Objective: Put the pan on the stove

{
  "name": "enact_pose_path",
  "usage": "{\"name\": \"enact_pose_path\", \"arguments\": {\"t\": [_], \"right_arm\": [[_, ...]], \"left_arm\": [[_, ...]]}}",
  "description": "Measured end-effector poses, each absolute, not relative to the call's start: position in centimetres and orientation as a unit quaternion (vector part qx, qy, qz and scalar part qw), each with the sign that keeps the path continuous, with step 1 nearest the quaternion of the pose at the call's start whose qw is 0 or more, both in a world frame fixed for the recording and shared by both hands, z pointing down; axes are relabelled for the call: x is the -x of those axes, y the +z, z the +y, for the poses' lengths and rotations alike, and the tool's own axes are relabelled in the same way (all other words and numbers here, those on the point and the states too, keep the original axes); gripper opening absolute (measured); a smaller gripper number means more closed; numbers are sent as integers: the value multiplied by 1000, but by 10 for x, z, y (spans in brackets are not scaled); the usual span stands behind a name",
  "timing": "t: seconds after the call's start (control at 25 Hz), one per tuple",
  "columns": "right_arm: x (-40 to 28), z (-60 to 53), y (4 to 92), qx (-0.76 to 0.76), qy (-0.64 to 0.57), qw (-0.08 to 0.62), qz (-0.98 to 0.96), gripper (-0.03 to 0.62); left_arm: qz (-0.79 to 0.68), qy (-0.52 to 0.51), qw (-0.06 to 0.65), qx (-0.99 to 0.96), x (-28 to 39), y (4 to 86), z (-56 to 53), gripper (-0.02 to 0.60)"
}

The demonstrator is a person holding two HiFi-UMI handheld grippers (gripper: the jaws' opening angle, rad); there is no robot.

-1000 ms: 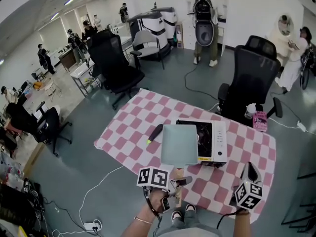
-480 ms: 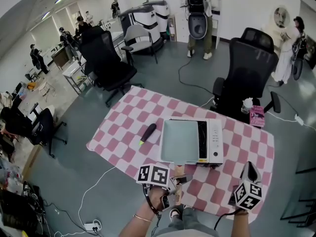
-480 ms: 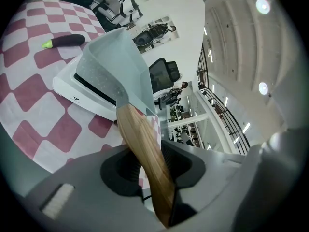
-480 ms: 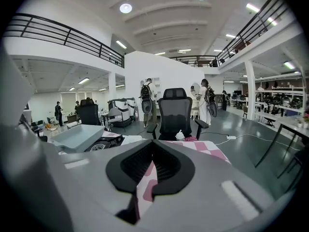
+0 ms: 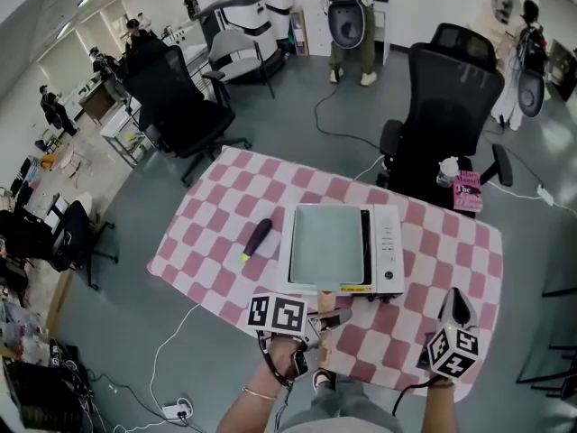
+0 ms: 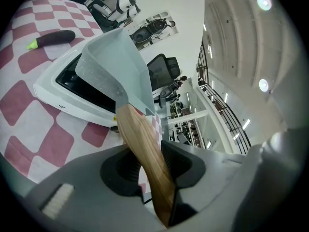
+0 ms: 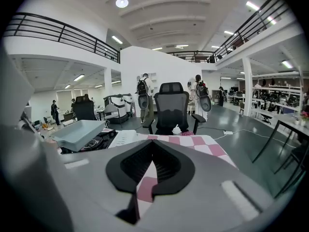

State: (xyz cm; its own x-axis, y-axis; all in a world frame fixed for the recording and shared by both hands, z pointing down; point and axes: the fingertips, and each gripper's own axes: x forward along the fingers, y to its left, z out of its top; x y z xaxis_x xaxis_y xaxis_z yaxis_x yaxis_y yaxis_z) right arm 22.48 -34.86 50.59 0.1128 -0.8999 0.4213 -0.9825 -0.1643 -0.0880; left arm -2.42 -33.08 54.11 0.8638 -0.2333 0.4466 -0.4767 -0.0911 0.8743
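A pale grey-green square pan (image 5: 326, 244) with a wooden handle (image 6: 135, 124) hangs over the burner of a white portable stove (image 5: 386, 253) on the pink-checked cloth. I cannot tell whether it rests on the burner. My left gripper (image 5: 328, 319) is shut on the handle near the table's front edge. In the left gripper view the pan (image 6: 113, 69) tilts above the stove (image 6: 67, 98). My right gripper (image 5: 455, 310) is shut and holds nothing, to the right of the stove. From the right gripper view (image 7: 152, 156) the pan (image 7: 79, 132) lies to the left.
A black tool with a yellow-green tip (image 5: 256, 239) lies on the cloth (image 5: 212, 242) left of the stove. A black office chair (image 5: 446, 106) stands behind the table with a pink item (image 5: 467, 190) on its seat. Cables run across the floor; people stand far off.
My left gripper has carried the pan rightwards, from overhanging the stove's left edge to lying over its burner. The right gripper has shifted slightly and stayed shut.
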Motion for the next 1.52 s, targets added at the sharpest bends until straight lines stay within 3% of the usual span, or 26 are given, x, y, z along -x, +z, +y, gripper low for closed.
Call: {"name": "enact_pose_path", "arguments": {"t": [1.52], "right_arm": [[-240, -343, 544, -740, 227, 144, -617, 9]], "left_arm": [[-237, 114, 611, -747, 8, 568, -360, 123]]}}
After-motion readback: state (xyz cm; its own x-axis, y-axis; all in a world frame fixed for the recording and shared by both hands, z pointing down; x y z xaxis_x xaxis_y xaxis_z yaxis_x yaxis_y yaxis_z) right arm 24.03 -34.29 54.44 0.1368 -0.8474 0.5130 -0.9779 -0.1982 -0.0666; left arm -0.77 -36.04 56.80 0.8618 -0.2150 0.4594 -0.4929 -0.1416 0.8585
